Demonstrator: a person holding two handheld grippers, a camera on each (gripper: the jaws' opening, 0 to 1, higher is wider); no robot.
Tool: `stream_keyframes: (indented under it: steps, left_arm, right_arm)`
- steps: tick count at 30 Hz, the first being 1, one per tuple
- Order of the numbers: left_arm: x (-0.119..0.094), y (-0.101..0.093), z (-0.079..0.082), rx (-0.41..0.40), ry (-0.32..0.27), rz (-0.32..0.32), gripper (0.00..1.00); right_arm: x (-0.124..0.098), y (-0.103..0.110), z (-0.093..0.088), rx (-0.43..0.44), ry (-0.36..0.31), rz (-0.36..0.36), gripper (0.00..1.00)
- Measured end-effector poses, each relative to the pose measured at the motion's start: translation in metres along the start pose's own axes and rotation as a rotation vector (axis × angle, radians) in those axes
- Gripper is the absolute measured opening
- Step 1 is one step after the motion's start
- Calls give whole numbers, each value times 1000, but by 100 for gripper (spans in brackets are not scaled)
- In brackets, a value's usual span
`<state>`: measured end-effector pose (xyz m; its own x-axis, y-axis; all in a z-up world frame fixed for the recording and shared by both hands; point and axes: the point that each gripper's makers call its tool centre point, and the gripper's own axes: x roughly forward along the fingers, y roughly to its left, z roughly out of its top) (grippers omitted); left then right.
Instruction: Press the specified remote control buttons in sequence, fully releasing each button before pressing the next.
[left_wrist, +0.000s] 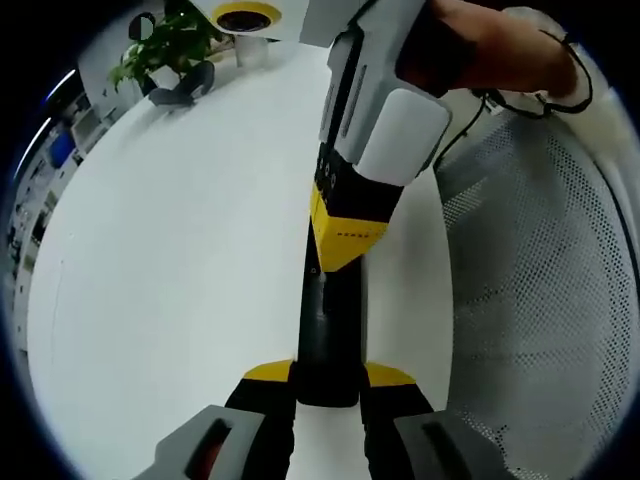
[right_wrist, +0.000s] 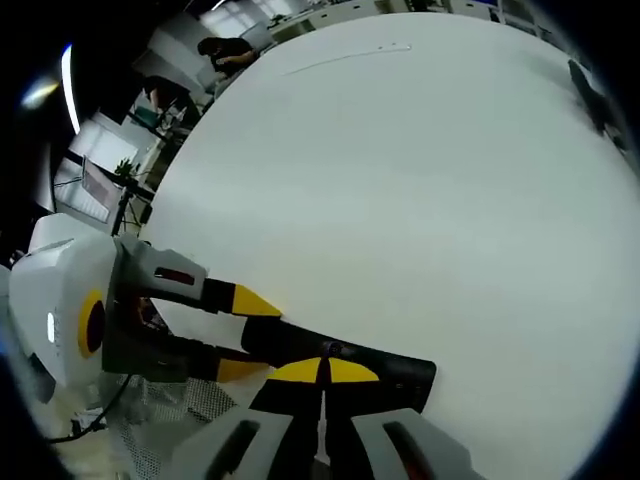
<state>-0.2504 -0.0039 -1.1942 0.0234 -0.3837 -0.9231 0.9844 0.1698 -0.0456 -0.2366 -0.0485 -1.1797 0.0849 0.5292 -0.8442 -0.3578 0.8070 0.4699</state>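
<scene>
The long, slim black plastic remote control (left_wrist: 325, 330) lies lengthwise over the white table (left_wrist: 180, 260), running from 6 o'clock towards 12 in the left gripper view. Its near end sits between the yellow-tipped black jaws of the left gripper (left_wrist: 328, 385), which stand closed against its two sides and hold it. At its far end the right gripper (left_wrist: 345, 235) comes down from 1 o'clock, a grey and white body with yellow and black tips that meet the remote's upper face; a person's hand (left_wrist: 480, 50) grasps that body at the top edge. Whether a button is being pushed there cannot be told.

In the right gripper view the remote (right_wrist: 350, 365) lies across the lower middle, from 8 o'clock towards 4. The right gripper (right_wrist: 322, 372) has its yellow tips brought together, touching, on top of the remote, with nothing clasped between them. The left gripper (right_wrist: 245, 330) reaches in from 9 o'clock, its jaws on either side of the remote's end.

Beyond the table, a white mesh chair back (left_wrist: 540, 300) stands at 3 o'clock in the left gripper view, and a green potted plant (left_wrist: 170, 45) at 11 o'clock.
</scene>
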Motion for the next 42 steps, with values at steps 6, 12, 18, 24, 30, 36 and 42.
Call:
stream_keyframes:
  steps: [6, 12, 18, 24, 30, 36, 42]
  left_arm:
    - [0, 0, 0, -2, -4, -1, 22]
    - [0, -1, 0, 0, -9, 2, 22]
    - [0, 0, 0, -1, -12, 1, 22]
    - [0, 0, 0, -1, -15, -1, 22]
    - [0, 0, 0, -1, -19, 0, 22]
    - [-1, -1, 0, -4, -25, 3, 22]
    - [0, 0, 0, -5, -16, -1, 22]
  right_arm:
    - [3, 0, -4, -11, 18, -3, 0]
    - [3, -1, -4, 5, 13, 14, 0]
    - [4, -1, -3, -17, 17, -19, 0]
    - [6, -1, -2, -35, 22, -47, 0]
    - [6, -1, -2, -78, 25, -92, 0]
    - [6, -1, -2, -75, 27, -92, 0]
    - [4, -1, -4, -84, -8, -71, 0]
